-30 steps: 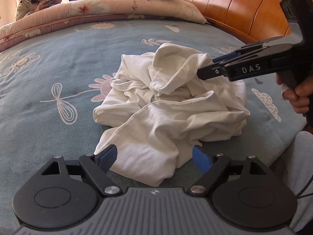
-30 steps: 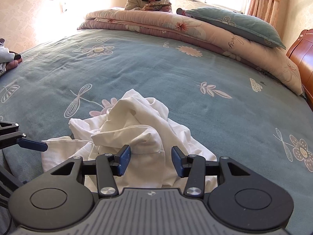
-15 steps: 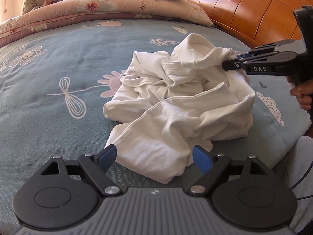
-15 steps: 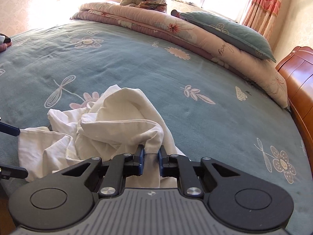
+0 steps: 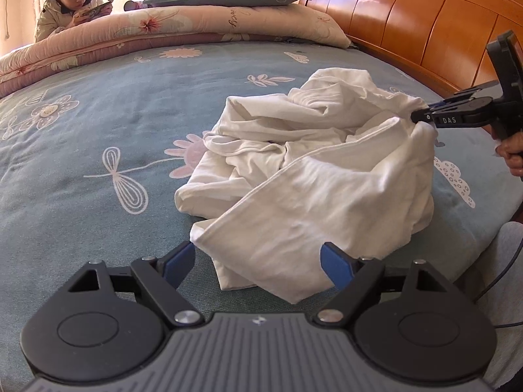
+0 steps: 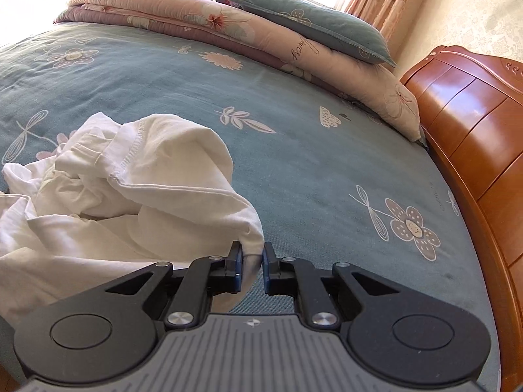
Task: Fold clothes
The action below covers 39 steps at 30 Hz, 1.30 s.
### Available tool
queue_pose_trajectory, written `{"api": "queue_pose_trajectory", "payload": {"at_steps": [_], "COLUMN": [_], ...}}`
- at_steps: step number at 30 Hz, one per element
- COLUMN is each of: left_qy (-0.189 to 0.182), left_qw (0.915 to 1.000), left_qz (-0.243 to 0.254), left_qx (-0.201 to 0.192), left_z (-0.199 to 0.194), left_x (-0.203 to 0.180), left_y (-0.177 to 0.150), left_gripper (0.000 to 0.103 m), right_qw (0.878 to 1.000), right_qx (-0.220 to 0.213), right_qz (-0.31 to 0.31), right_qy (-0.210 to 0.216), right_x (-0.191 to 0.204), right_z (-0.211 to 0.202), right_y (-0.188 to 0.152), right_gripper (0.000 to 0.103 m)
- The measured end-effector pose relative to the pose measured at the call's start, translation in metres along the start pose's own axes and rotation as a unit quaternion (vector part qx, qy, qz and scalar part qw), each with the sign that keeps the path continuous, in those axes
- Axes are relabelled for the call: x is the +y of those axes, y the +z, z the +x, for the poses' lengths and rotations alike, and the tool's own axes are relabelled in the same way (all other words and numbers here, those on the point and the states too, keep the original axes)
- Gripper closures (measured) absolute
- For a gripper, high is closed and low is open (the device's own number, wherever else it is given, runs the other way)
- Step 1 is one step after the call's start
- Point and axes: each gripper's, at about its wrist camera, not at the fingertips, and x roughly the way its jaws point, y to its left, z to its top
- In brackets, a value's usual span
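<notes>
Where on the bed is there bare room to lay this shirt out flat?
Bare sheet lies between the shirt and the headboard, and between shirt and rolled quilt. It is crowded at the near edge, where both hand-held grippers work: left, right.

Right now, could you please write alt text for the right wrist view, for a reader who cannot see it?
The right gripper is shut on a fold of the crumpled white garment, which lies on a blue-green bedspread printed with flowers. A rolled pink quilt and a pillow lie at the far edge, with a wooden headboard on the right.
</notes>
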Motion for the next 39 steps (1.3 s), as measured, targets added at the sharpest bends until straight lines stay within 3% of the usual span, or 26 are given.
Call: {"api": "queue_pose_trajectory", "payload": {"at_steps": [10, 13, 15, 18, 24, 29, 36, 39], "left_qy": [-0.003, -0.007, -0.006, -0.003, -0.009, -0.014, -0.007, 0.002], "left_qw": [0.9999, 0.9999, 0.9999, 0.9997, 0.9994, 0.9992, 0.9984, 0.998], "left_qz": [0.012, 0.012, 0.011, 0.012, 0.016, 0.018, 0.022, 0.029], "left_qx": [-0.005, 0.002, 0.009, 0.02, 0.028, 0.031, 0.052, 0.057], "left_z": [-0.005, -0.004, -0.003, 0.0, 0.001, -0.003, -0.011, -0.015], "left_x": [-0.011, -0.011, -0.011, -0.011, -0.019, -0.023, -0.026, -0.029], "left_y": [0.004, 0.004, 0.004, 0.003, -0.001, -0.004, -0.007, -0.009], "left_gripper": [0.02, 0.02, 0.02, 0.02, 0.02, 0.019, 0.019, 0.019], "right_qw": [0.991, 0.987, 0.987, 0.99, 0.996, 0.994, 0.983, 0.98], "right_qx": [0.056, 0.073, 0.083, 0.069, 0.013, -0.029, -0.007, 0.026], "right_qz": [0.018, 0.025, 0.038, 0.057, 0.082, 0.072, 0.019, 0.004], "right_qy": [-0.123, -0.14, -0.134, -0.111, -0.024, 0.071, 0.183, 0.199], "right_x": [-0.041, -0.056, -0.064, -0.067, -0.06, -0.031, 0.05, 0.073], "right_z": [0.023, 0.032, 0.033, 0.016, -0.035, -0.063, -0.05, -0.032], "right_y": [-0.016, -0.02, -0.022, -0.021, -0.004, 0.023, 0.048, 0.044], "right_gripper": [0.089, 0.088, 0.082, 0.072, 0.063, 0.058, 0.056, 0.056]}}
